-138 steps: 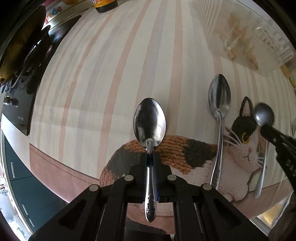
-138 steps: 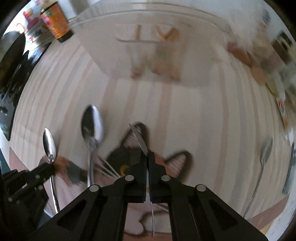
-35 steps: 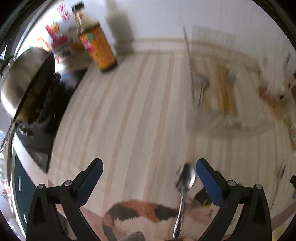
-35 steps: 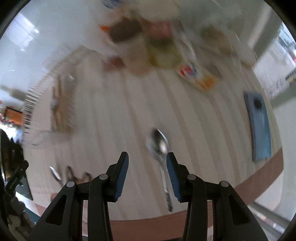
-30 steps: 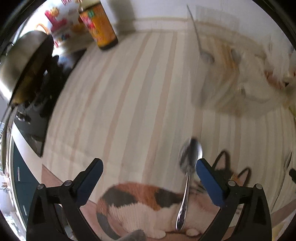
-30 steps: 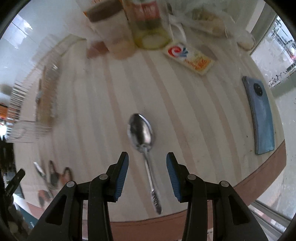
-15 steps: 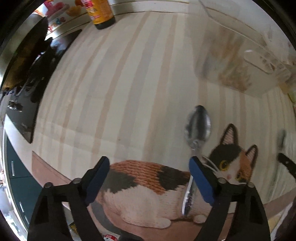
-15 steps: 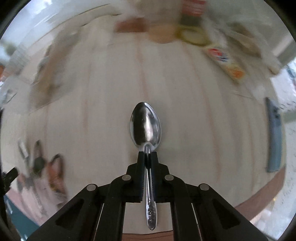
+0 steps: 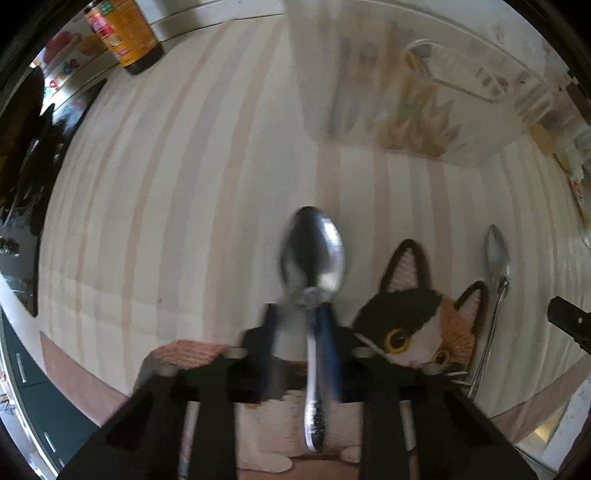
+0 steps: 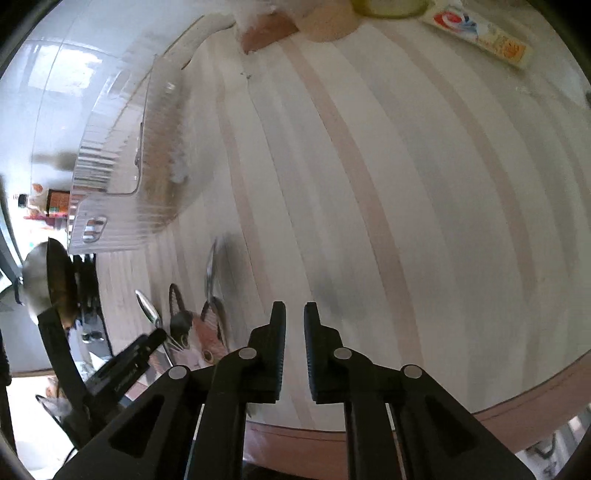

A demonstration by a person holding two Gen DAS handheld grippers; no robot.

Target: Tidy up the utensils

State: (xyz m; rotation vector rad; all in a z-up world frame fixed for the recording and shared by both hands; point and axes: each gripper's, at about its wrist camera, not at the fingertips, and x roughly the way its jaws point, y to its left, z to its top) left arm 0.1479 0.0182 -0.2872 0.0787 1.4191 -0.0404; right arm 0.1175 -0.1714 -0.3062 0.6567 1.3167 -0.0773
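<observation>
In the left wrist view my left gripper [image 9: 295, 321] is closing around the neck of a steel spoon [image 9: 313, 254] that lies on the cat-shaped mat [image 9: 417, 325]; the fingers are blurred and a gap still shows on the left side. A second spoon [image 9: 495, 280] lies to the right, by the mat's edge. A clear plastic utensil tray [image 9: 388, 92] sits beyond. In the right wrist view my right gripper [image 10: 294, 325] is slightly open and empty above the striped tablecloth. The tray [image 10: 147, 155], a spoon [image 10: 212, 269] and the left gripper [image 10: 122, 365] show at its left.
A brown sauce bottle [image 9: 125, 33] stands at the back left and a stove [image 9: 22, 155] lies at the left edge. A flat packet [image 10: 480, 37] and jars lie at the far side of the table. The table's front edge [image 10: 480, 413] is close below.
The left gripper came down over the spoon on the mat and its jaws have narrowed around it. The right gripper, shut on a spoon half a second ago, has opened, swung left and is empty.
</observation>
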